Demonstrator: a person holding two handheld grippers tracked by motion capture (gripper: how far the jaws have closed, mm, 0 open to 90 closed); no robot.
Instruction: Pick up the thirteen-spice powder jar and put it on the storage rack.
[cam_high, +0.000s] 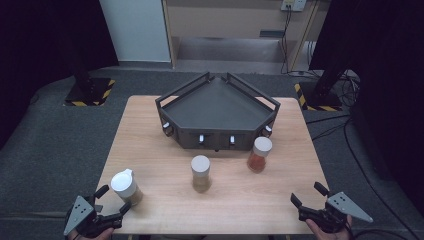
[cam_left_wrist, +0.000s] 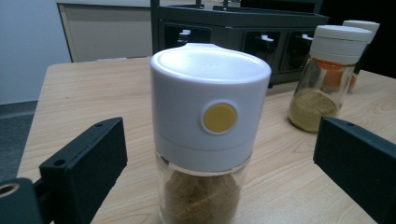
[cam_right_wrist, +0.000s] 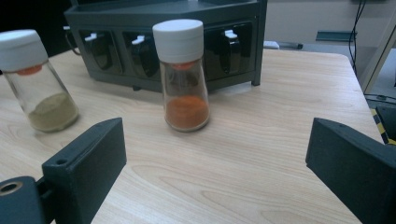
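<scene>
Three spice jars stand upright on the wooden tabletop, in front of a dark grey corner rack that sits toward the far edge. The left hand-held gripper sits at the near left corner, jaws spread wide and released; the white-capped jar with a yellow dot stands right between them, close in, holding brown powder, and neither jaw touches it. In the high view this same jar is at the near left of the tabletop, just beyond the gripper's fingertips. The right hand-held gripper rests at the near right corner, jaws likewise open and gripping nothing; bare wood lies between them in the right gripper view. Ahead of it, well apart, stands the jar of orange-red powder with a white cap, close to the rack's front face; in the high view it is at right of centre. The middle jar, filled with a dull olive-tan powder, stands between the other two, nearer centre. The rack's front shows a row of small slots with white tabs. Each gripper carries a grey three-cornered plate on top.
</scene>
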